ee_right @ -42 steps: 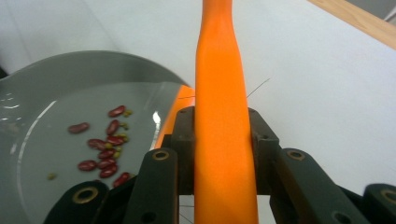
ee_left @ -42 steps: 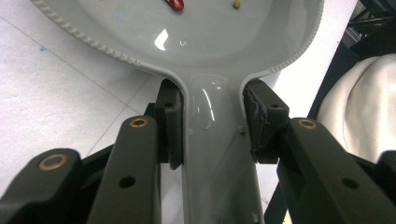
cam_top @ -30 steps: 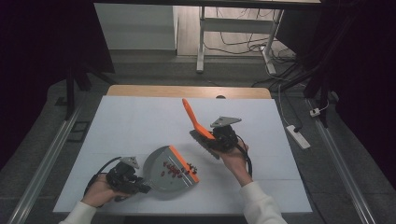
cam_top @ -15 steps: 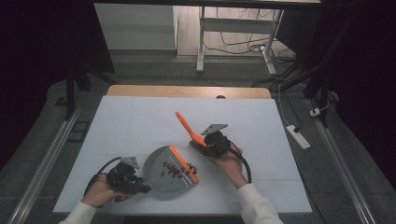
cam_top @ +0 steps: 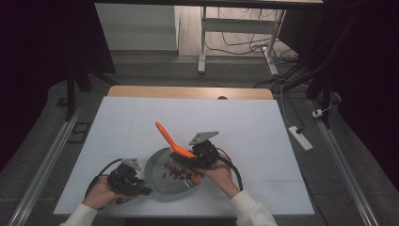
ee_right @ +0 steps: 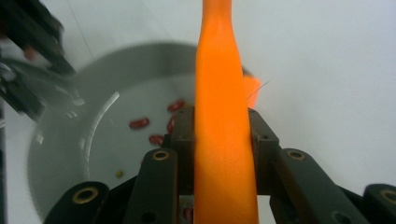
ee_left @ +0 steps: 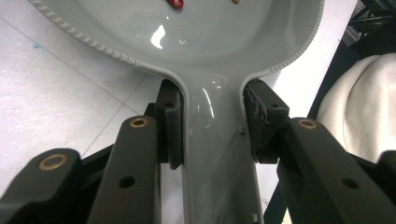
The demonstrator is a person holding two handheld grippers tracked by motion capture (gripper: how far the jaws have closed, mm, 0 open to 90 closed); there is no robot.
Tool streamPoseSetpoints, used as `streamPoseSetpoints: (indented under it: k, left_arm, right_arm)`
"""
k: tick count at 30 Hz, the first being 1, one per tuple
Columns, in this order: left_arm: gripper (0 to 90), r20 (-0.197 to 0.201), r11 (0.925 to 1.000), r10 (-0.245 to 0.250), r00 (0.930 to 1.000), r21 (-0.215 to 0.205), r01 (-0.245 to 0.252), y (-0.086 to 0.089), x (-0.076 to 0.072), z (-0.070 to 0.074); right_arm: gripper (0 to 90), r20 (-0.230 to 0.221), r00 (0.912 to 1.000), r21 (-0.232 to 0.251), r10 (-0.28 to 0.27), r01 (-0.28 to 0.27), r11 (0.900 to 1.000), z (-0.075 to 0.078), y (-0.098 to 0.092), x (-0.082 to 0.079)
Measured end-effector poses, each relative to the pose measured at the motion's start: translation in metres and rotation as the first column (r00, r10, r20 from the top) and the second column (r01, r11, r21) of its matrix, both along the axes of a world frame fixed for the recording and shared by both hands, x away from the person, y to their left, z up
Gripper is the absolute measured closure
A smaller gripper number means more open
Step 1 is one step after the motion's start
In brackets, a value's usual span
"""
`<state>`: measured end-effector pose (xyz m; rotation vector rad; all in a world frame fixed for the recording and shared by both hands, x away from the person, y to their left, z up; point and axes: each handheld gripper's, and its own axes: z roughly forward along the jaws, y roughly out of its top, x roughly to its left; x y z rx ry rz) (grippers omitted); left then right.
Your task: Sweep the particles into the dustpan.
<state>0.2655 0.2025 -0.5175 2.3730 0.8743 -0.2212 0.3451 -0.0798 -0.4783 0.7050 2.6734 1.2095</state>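
Observation:
A round grey dustpan (cam_top: 157,175) with an orange lip strip (cam_top: 194,177) lies on the white table near the front edge. Several red beans (cam_top: 174,171) lie in it. My left gripper (cam_top: 131,182) is shut on the pan's grey handle (ee_left: 217,158), one pad pressing each side. In my right gripper (cam_top: 203,154), shut on it, an orange brush (cam_top: 165,135) slants up to the left over the pan's right rim. In the right gripper view the orange handle (ee_right: 222,93) runs up between the jaws, with the pan (ee_right: 60,154) and beans (ee_right: 140,123) behind it.
The white table sheet (cam_top: 244,127) stretches back to a wooden edge (cam_top: 188,92). A white power strip (cam_top: 301,137) lies on the floor at the right. A metal frame's legs (cam_top: 203,42) and cables stand behind the table. A white sleeve (ee_left: 359,107) shows beside the pan handle.
My right gripper has carried the orange brush left and toward me, from the open table down to the pan's right rim. The left gripper and the pan have stayed put.

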Motion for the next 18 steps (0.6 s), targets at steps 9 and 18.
streamPoseSetpoints:
  k: [9,18]
  left_arm:
    - [62.3,-0.002,1.0000,0.000,1.0000,-0.001,0.000,0.000,0.000,0.000]
    - [62.3,0.000,1.0000,0.001,1.0000,0.000,-0.001,0.000,0.000,0.000]
  right_arm:
    - [70.3,0.108,0.9856,0.047,-0.130,0.126,0.991,0.030,-0.037,0.009]
    - [70.3,0.118,0.9767,-0.050,-0.180,0.187,0.981,0.019,-0.051,0.015]
